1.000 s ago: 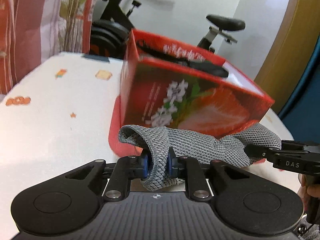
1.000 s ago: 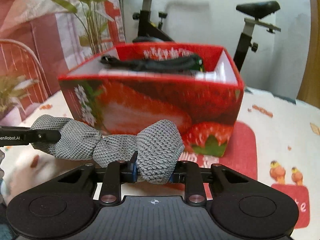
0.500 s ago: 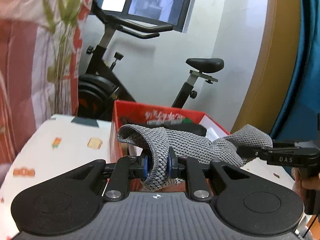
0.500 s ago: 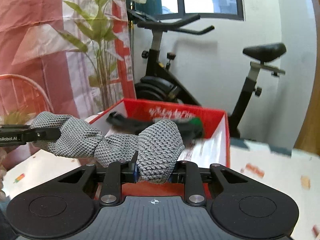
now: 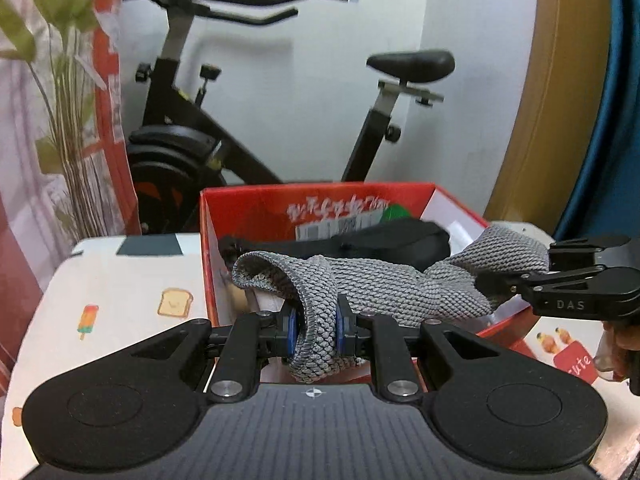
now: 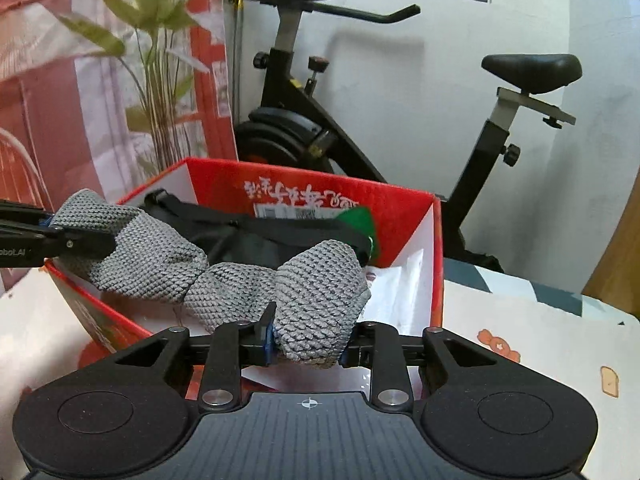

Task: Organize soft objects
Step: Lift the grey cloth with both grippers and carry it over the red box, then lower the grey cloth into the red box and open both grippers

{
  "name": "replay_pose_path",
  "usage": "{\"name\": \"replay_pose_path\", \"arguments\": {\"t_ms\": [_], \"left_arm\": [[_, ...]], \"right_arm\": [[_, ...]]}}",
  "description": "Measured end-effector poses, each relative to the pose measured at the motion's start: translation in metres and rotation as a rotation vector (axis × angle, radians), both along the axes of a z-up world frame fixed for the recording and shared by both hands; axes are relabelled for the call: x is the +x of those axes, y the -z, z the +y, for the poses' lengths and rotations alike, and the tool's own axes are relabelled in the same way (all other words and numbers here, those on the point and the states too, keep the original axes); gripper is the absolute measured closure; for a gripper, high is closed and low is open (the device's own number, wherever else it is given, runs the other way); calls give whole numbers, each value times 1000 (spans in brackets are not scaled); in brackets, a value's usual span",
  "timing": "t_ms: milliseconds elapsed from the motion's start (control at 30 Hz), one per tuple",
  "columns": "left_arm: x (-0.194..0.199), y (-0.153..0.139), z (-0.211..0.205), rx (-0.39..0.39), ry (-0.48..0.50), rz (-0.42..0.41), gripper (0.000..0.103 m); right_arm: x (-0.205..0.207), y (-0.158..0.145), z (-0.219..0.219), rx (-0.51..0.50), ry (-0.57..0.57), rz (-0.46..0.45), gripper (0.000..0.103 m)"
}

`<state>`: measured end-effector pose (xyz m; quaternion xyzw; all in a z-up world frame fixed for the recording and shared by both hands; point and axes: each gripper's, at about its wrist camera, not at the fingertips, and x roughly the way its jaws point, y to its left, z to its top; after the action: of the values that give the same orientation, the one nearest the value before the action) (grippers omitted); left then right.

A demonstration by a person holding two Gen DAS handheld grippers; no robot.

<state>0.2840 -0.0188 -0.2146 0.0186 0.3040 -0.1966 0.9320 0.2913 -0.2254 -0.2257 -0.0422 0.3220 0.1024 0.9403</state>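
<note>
A grey knitted cloth [image 5: 384, 284] hangs stretched between both grippers, over the open top of a red strawberry-print box [image 5: 256, 208]. My left gripper [image 5: 314, 326] is shut on the cloth's left end. My right gripper [image 6: 308, 340] is shut on the other end of the cloth [image 6: 320, 300]; it also shows at the right of the left wrist view [image 5: 516, 280]. The left gripper shows at the left edge of the right wrist view [image 6: 80, 240]. Inside the box [image 6: 404, 208] lie a black strapped item [image 5: 380, 240] and white papers [image 6: 400, 292].
The box stands on a white table [image 5: 120, 292] with small printed pictures. An exercise bike [image 5: 224, 148] and a plant [image 6: 160, 92] by a red-striped curtain stand behind the table. A wooden door frame [image 5: 560, 92] is at the right.
Both grippers have risen with the cloth from in front of the box's side to above its open top, so the inside of the box now shows below the cloth.
</note>
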Motion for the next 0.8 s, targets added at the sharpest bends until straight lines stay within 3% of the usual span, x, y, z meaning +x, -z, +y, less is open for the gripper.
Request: {"name": "replay_pose_path", "arguments": {"t_ms": [100,200,233,400,600,667,733,800], "left_arm": [[6,6,1,22,3,24,75],[9,6,8,-1,-35,20,40],[9,4,11,-15,-44,5,37],[7,-10,20,-33,-67,-19,40],[3,-33,18,-44,-57,-74,66],[2,-35,13,-45,-37,-79,71],[2,-33,8,-46,-13,-68,80],[2,-28,4,-54,7,-46,80]], "right_arm": [[4,3,0,-17,0,3,60],[9,3,-7,-6,6,8,56],[11,2,-9,1,12,10,56],[10,-9,-22,47,30,-3,54],[8,-32,-32,88,38,-42,55],[8,-37,-33,105,24,-45,59],[11,-39,-31,114,0,-25,69],[12,-39,-27,115,-12,-6,76]]}}
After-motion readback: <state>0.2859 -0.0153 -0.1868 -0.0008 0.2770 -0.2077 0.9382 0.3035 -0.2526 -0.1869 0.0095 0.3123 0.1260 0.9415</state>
